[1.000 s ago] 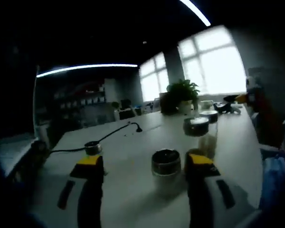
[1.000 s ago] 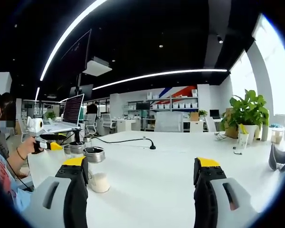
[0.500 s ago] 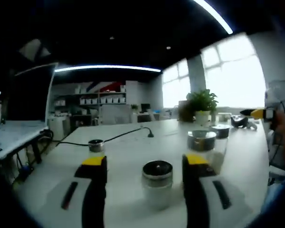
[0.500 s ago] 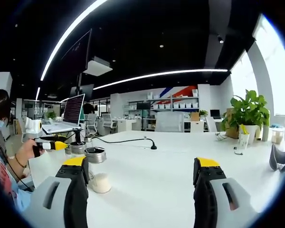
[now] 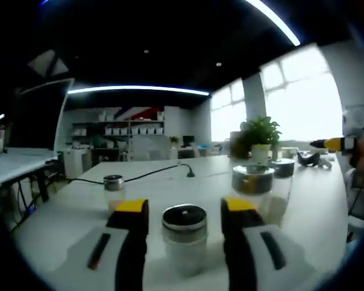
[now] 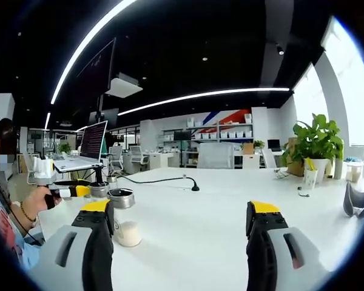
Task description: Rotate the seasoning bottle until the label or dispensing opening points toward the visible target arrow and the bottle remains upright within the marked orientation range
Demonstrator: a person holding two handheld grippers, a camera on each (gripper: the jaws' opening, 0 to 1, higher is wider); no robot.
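Several lidded seasoning jars stand on a white counter (image 5: 170, 188). The landmark is the seasoning bottle (image 5: 184, 237), upright with a dark metal cap, seen in the left gripper view between the yellow-tipped jaws of the left tool (image 5: 181, 209). The jaws flank it closely, but contact with the glass cannot be confirmed; the tool is narrowed, not yet visibly clamped. Beyond and to the right of the bottle stands a taller jar (image 5: 253, 185), close to the right-hand jaw; farther left of the bottle stands a small jar (image 5: 114, 189), with a black cable (image 5: 151, 174) running behind it. No target arrow can be made out.

In the right gripper view the right tool (image 6: 177, 213) hangs wide and holds nothing; another jar (image 6: 122, 216) stands just beside its left jaw.

Likely risks: an off-centre closure could tip the bottle, and a wide twist could swing the jaw into the taller jar. Open counter lies ahead of and left of the bottle; the near edge lies out of sight.
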